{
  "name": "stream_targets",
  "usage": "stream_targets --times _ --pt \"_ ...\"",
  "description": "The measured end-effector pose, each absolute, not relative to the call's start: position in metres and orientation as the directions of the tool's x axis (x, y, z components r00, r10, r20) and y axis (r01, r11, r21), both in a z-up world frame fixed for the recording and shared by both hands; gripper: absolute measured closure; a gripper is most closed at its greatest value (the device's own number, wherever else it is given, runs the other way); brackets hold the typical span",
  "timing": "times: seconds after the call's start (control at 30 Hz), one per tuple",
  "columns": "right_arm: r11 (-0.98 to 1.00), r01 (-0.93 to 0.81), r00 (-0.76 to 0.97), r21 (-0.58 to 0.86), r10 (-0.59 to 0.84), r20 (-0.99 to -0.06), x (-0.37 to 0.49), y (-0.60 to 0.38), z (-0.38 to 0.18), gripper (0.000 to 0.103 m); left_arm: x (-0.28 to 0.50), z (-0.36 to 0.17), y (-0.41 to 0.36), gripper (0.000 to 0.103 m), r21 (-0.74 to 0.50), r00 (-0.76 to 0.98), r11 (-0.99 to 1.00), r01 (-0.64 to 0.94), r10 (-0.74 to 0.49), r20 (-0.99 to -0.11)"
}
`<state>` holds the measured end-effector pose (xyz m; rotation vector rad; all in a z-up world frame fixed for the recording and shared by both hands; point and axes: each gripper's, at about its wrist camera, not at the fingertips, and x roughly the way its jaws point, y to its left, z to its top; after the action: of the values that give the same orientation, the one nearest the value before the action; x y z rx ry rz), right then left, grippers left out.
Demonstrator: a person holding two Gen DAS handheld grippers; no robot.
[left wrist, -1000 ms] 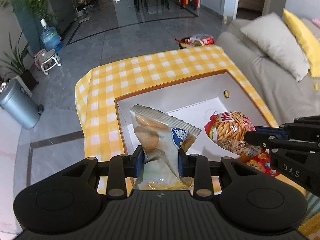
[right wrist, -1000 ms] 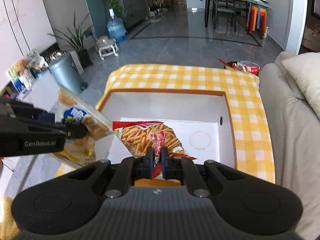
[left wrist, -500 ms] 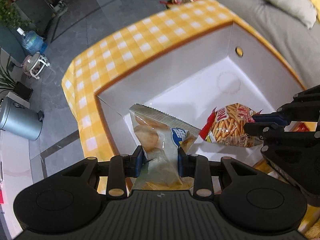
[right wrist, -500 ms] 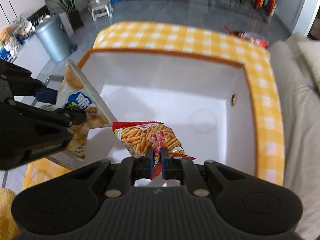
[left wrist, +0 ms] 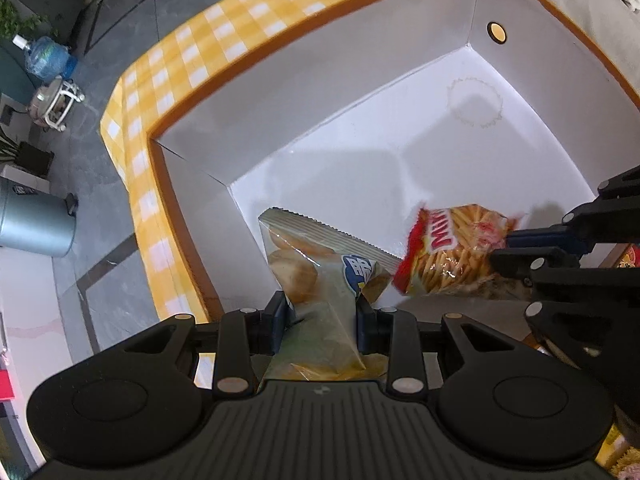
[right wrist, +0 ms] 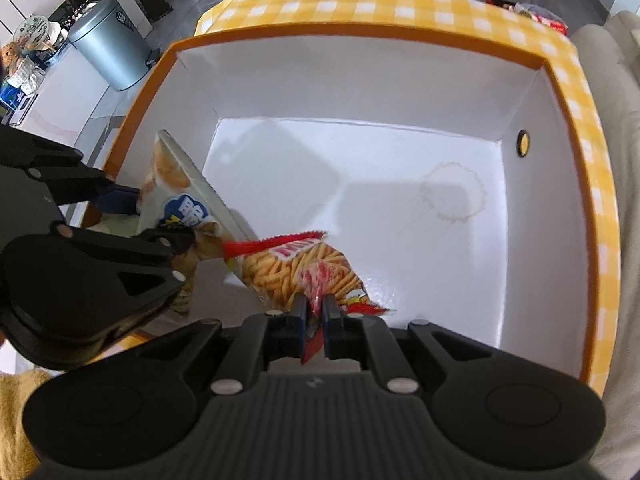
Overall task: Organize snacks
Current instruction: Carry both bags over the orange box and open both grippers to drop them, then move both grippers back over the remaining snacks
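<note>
A clear cracker bag (left wrist: 320,280) and a red-topped fries bag (right wrist: 296,268) hang over the white box (right wrist: 360,80).

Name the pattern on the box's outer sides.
Yellow-and-white check on the box, clearest in the right wrist view.

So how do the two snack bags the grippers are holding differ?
The left gripper holds a clear biscuit bag with round pale pieces and a blue logo; the right gripper holds a stick bag, orange with a red top. The biscuit bag is gripped across its body, fingers apart; the stick bag is pinched by its thin end seal. Both hang over the white box.
</note>
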<state>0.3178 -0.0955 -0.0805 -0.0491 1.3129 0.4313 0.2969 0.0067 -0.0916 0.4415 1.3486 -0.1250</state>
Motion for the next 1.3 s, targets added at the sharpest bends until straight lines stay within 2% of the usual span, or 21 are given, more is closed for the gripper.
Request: stream_targets --times 0.2,0.3,0.37,0.43,0.47,0.5,0.53,0.6,0.7,0.83,0.93,1.3 --pt "0.921 -0.335 0.183 0.197 0.269 -0.946 0.318 -0.092 -0.078 0.099 0.298 -0.092 0.006 0.065 0.229 0.225 0.916 0.329 0.16 -0.961" --pt "0.922 -0.336 0.187 0.191 0.264 -0.946 0.316 -0.093 -0.076 0.095 0.297 -0.091 0.006 0.059 0.234 0.231 0.915 0.328 0.162 -0.959" --pt "0.921 -0.341 0.194 0.187 0.263 -0.945 0.316 -0.092 -0.074 0.094 0.297 -0.091 0.007 0.058 0.232 0.235 0.915 0.329 0.159 -0.959" --pt "0.922 -0.344 0.2 0.18 0.26 -0.945 0.315 -0.092 -0.072 0.086 0.296 -0.09 0.009 0.053 0.225 0.237 0.917 0.33 0.15 -0.96" --pt "0.923 -0.344 0.206 0.173 0.254 -0.945 0.315 -0.092 -0.071 0.079 0.295 -0.088 0.01 0.051 0.225 0.243 0.918 0.328 0.148 -0.959" --pt "0.925 -0.343 0.213 0.162 0.245 -0.946 0.314 -0.092 -0.07 0.071 0.294 -0.086 0.011 0.044 0.228 0.255 0.918 0.325 0.147 -0.956" --pt "0.927 -0.342 0.219 0.154 0.238 -0.946 0.313 -0.093 -0.069 0.067 0.293 -0.084 0.011 0.034 0.234 0.266 0.917 0.322 0.149 -0.952" --pt "0.926 -0.345 0.23 0.15 0.239 -0.944 0.311 -0.094 -0.065 0.063 0.291 -0.08 0.012 0.03 0.247 0.293 0.917 0.313 0.154 -0.944" --pt "0.93 -0.341 0.25 0.138 0.231 -0.94 0.308 -0.096 -0.058 0.053 0.288 -0.071 0.013 0.03 0.243 0.31 0.92 0.308 0.144 -0.94" --pt "0.933 -0.341 0.286 0.118 0.223 -0.932 0.302 -0.098 -0.047 0.051 0.282 -0.059 0.012 0.029 0.255 0.345 0.919 0.301 0.145 -0.927" --pt "0.935 -0.34 0.323 0.099 0.215 -0.922 0.296 -0.102 -0.037 0.044 0.277 -0.048 0.013 0.029 0.265 0.376 0.922 0.283 0.148 -0.915" --pt "0.944 -0.325 0.453 0.064 0.214 -0.866 0.252 -0.122 -0.007 0.04 0.236 -0.006 0.016 0.029 0.253 0.515 0.939 0.234 0.101 -0.851"
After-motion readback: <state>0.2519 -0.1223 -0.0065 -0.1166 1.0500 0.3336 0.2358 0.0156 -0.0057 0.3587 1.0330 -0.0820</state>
